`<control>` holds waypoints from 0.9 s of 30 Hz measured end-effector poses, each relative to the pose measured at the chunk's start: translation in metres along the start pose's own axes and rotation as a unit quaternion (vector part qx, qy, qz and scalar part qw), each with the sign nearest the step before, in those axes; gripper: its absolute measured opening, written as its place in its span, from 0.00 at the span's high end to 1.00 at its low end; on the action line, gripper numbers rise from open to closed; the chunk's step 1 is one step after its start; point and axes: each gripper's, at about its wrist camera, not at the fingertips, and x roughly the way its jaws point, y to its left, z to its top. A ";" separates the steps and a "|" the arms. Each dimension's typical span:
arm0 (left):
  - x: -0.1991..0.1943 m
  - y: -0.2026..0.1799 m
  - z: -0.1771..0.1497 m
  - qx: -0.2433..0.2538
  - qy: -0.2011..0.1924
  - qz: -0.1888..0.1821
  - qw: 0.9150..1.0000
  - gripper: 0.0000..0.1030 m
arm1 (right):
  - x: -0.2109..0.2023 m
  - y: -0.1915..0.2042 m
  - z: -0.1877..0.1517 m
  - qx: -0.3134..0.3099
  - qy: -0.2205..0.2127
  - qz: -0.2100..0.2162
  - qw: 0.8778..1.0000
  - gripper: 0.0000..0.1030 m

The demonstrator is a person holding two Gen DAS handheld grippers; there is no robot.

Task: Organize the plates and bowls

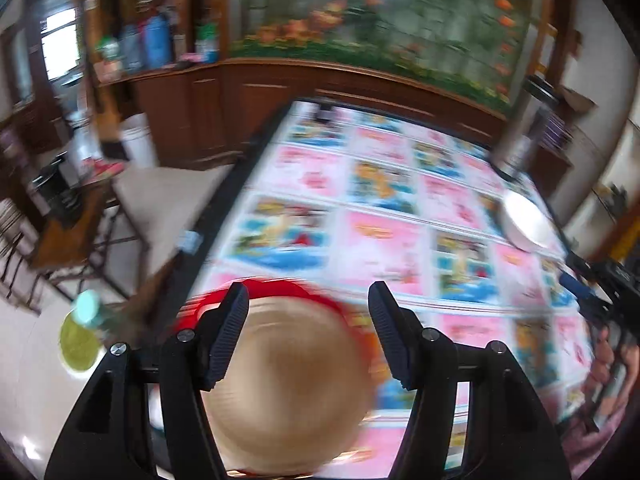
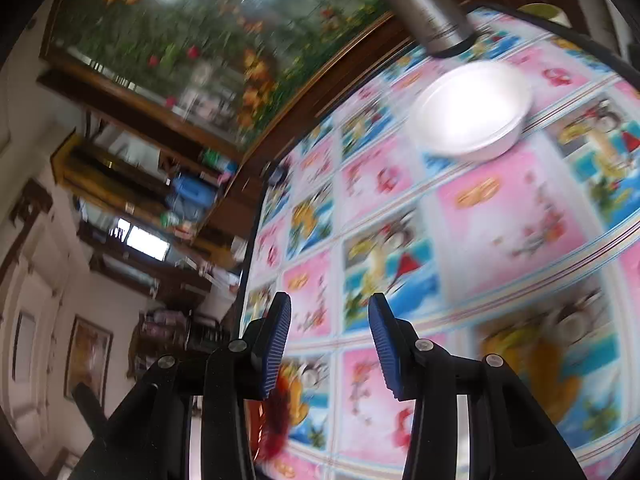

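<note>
Wood cabinets [image 1: 248, 112] along wall, floral mural [image 1: 360, 20] above. Bright window [image 1: 60, 48] at left. Pale tile floor [image 1: 28, 380], chair [image 1: 160, 200] nr counter [image 1: 224, 216].

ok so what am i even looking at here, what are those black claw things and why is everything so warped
Those claws are two handheld grippers, one in each of a person's hands; a wide-angle camera on each causes the warping. The left-hand view shows the left gripper open above a tan bowl that seems to sit on a red plate. The right-hand view shows the right gripper open, holding nothing, with a white bowl further off on the cartoon-patterned table, near a metal flask.
</note>
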 end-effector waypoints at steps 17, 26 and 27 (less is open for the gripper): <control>0.105 -0.213 0.067 0.056 0.125 -0.116 0.984 0.40 | -0.075 -0.112 0.134 0.104 -0.133 -0.068 0.983 0.52; 0.163 -0.257 0.090 0.042 0.149 -0.088 0.984 0.40 | -0.008 -0.158 0.153 0.142 -0.113 -0.048 0.982 0.52; 0.169 -0.262 0.093 0.042 0.147 -0.084 0.985 0.40 | -0.003 -0.161 0.152 0.141 -0.108 -0.030 0.984 0.52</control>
